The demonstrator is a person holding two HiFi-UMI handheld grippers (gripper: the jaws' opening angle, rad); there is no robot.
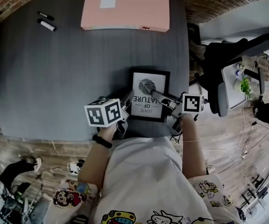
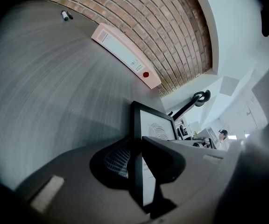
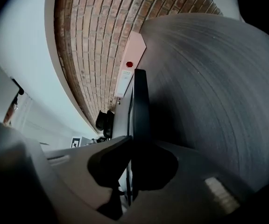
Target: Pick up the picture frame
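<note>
A black picture frame (image 1: 147, 94) with a fingerprint print lies on the grey table (image 1: 64, 69), close to its front edge. My left gripper (image 1: 127, 98) holds the frame's left side. In the left gripper view the frame's (image 2: 155, 127) dark edge runs between the jaws of the left gripper (image 2: 137, 164), and both pads press on it. My right gripper (image 1: 159, 96) comes in from the right. In the right gripper view the frame (image 3: 140, 97) shows edge-on, and the right gripper (image 3: 130, 164) is clamped on its right side. I cannot tell whether the frame is off the table.
A flat pink box (image 1: 125, 7) lies at the table's far edge, with two markers (image 1: 46, 22) at the far left. A dark office chair (image 1: 228, 78) stands just off the table's right side. A brick wall runs behind the table.
</note>
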